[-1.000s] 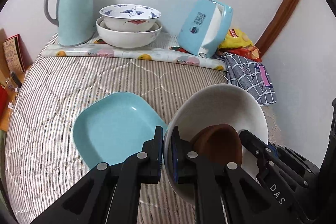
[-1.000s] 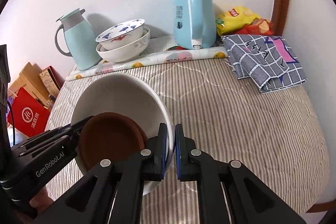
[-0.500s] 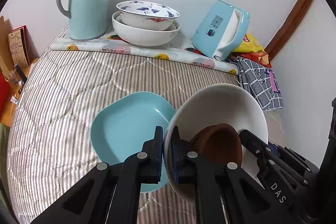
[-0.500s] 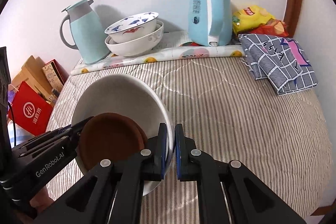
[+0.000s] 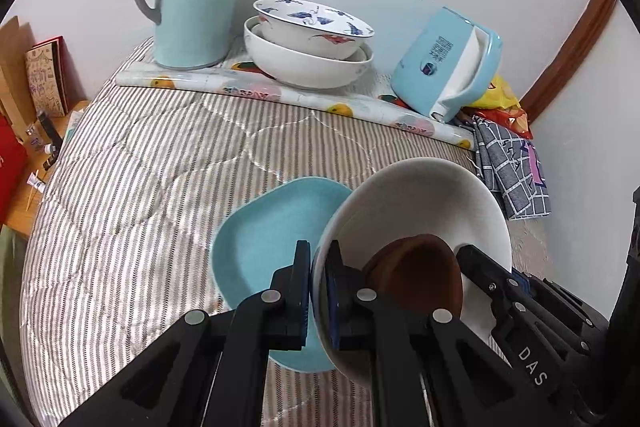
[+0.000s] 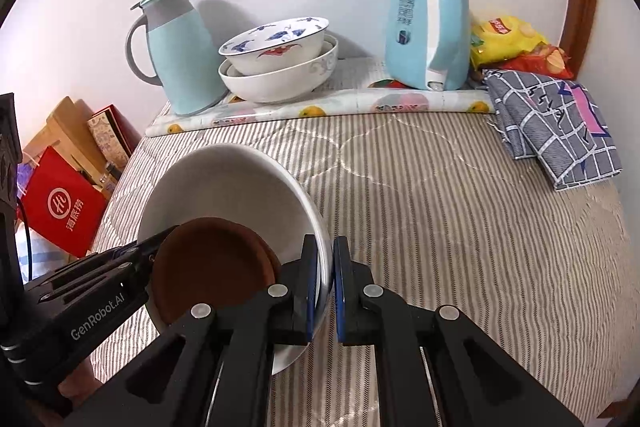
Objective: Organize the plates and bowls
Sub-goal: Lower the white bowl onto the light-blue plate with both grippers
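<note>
Both grippers, left gripper (image 5: 318,291) and right gripper (image 6: 326,287), have jaws pinching opposite rims of the white bowl (image 5: 420,199), held tilted above the teal plate (image 5: 264,235). Risk: the loose brown saucer (image 5: 416,275) inside slides out; uneven pull twists the rim free.

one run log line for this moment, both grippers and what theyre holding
left gripper: shut on white bowl rim | right gripper: shut on opposite rim | brown dish inside bowl | teal plate on bed
</note>
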